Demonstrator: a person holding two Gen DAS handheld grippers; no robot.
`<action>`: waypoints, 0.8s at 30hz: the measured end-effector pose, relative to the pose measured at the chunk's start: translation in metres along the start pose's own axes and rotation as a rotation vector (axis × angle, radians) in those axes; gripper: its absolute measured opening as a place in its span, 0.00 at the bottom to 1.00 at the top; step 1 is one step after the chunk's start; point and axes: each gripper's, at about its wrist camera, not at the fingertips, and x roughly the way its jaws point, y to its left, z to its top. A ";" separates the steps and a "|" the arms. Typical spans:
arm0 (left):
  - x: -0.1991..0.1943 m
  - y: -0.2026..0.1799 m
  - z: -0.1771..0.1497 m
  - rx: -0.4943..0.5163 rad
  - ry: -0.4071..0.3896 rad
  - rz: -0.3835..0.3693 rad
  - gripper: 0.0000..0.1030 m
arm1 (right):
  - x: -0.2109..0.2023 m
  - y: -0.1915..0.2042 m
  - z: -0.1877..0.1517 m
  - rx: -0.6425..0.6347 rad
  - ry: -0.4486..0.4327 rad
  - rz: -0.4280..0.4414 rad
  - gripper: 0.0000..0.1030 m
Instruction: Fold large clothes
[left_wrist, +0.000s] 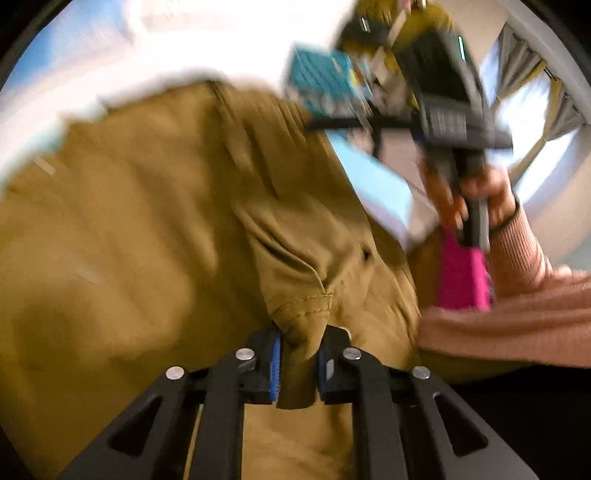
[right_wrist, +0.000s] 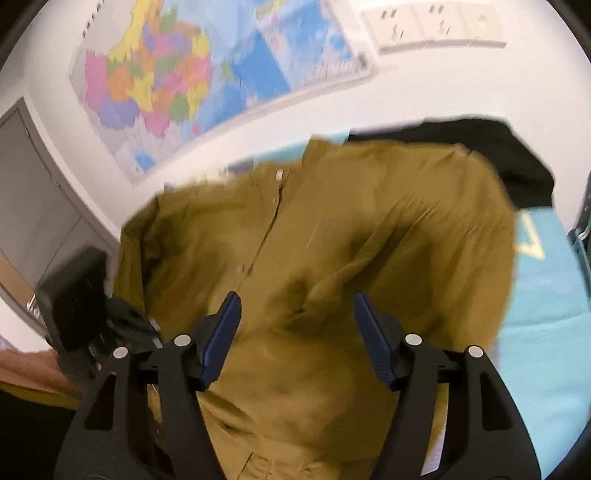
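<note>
A mustard-brown button shirt (left_wrist: 147, 229) fills the left wrist view, blurred by motion. My left gripper (left_wrist: 298, 363) is shut on a stitched edge of the shirt, with cloth bunched between its blue pads. In the right wrist view the same shirt (right_wrist: 332, 229) hangs spread out, its button placket running down the middle. My right gripper (right_wrist: 297, 339) is open, its fingers apart just in front of the cloth with nothing between them. The right gripper's body (left_wrist: 454, 107) and the hand holding it show at the upper right of the left wrist view.
A light blue surface (right_wrist: 543, 332) lies under the shirt at the right. A black garment (right_wrist: 509, 155) lies behind the shirt. A coloured map (right_wrist: 166, 85) hangs on the white wall. The left gripper's body (right_wrist: 77, 306) is at the left edge. A pink sleeve (left_wrist: 517, 314) crosses the right.
</note>
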 end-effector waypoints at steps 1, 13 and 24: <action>-0.019 0.010 0.007 -0.016 -0.047 0.047 0.12 | -0.007 -0.002 0.004 0.004 -0.032 0.006 0.62; -0.088 0.147 0.006 -0.281 -0.075 0.425 0.14 | 0.017 -0.035 0.048 0.037 -0.109 -0.004 0.67; -0.064 0.192 0.006 -0.342 0.025 0.458 0.40 | 0.148 -0.068 0.058 0.010 0.143 -0.222 0.62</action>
